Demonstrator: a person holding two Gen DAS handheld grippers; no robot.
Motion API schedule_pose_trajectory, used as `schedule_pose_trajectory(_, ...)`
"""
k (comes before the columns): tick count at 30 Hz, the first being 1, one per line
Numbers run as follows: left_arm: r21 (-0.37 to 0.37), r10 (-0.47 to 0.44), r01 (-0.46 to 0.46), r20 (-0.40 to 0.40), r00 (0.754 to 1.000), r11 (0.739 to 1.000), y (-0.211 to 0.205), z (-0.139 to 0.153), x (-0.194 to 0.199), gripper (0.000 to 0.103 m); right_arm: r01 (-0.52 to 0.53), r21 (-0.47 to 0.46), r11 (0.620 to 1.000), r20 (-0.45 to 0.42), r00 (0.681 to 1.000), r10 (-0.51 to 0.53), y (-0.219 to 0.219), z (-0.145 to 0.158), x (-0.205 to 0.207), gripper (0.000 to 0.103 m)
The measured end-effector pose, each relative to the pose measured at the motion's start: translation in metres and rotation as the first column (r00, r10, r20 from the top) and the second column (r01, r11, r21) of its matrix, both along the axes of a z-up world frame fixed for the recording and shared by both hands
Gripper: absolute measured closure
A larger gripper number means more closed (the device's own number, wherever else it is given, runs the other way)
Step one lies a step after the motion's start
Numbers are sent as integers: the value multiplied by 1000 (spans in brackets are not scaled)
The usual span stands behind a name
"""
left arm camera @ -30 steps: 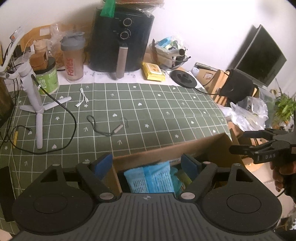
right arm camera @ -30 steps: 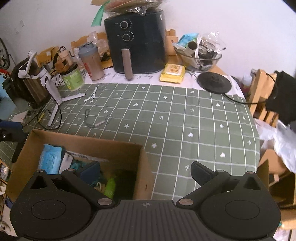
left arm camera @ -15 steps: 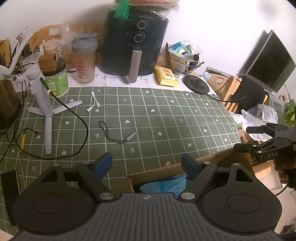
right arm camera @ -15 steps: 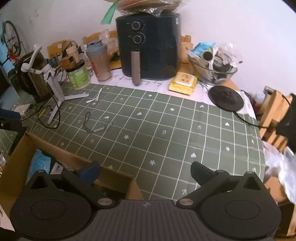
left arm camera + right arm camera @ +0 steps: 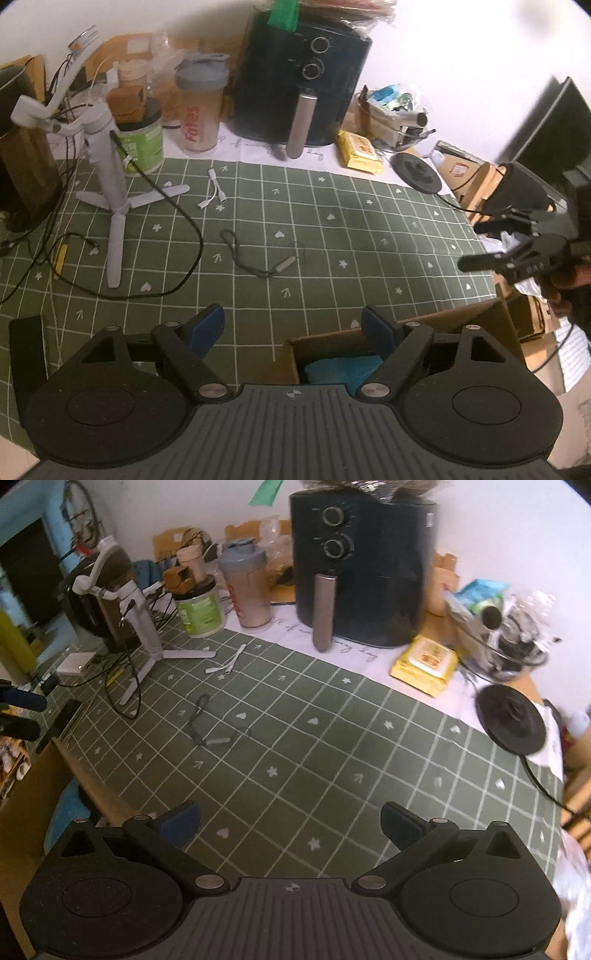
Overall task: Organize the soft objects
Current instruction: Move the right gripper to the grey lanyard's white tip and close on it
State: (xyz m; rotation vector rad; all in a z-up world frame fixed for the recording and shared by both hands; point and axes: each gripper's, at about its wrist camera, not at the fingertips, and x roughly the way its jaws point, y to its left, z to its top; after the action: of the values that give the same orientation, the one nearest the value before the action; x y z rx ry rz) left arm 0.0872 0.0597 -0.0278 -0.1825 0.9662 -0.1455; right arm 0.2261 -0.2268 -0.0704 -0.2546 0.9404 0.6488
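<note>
Both tools, left [image 5: 291, 328] and right [image 5: 290, 821], you held wide and empty above the desk [image 5: 332, 229], since the blue soft packet [image 5: 340, 369] already lay inside the cardboard box [image 5: 406, 328]

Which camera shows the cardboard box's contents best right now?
Left wrist: the cardboard box opens toward it, with a blue packet visible inside. The right wrist view catches only the box's wall and a blue sliver at the frame's left edge.
</note>
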Motion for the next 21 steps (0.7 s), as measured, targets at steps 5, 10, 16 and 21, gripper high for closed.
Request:
schedule_pose_trajectory(5, -2, 31, -31, -19, 999, 1000, 4, -3, -4, 22, -107, -46, 993, 5, 994, 107, 26, -10, 27, 0)
schedule_pose_trajectory(10, -1, 64, -64, -30, 998, 998, 8, -5, -8, 22, -220, -94, 971, 10, 975, 222, 55, -24, 44, 0)
schedule_pose_trajectory(16, -6, 118, -118, -45, 992, 993, 16, -7, -15, 22, -348, -147, 926, -2, 936, 352, 89, -44, 58, 0)
schedule_pose_trajectory(21, -10, 163, -164, -56, 985, 986, 24, -9, -21, 22, -439, -176, 881, -32, 897, 441, 114, -58, 64, 0)
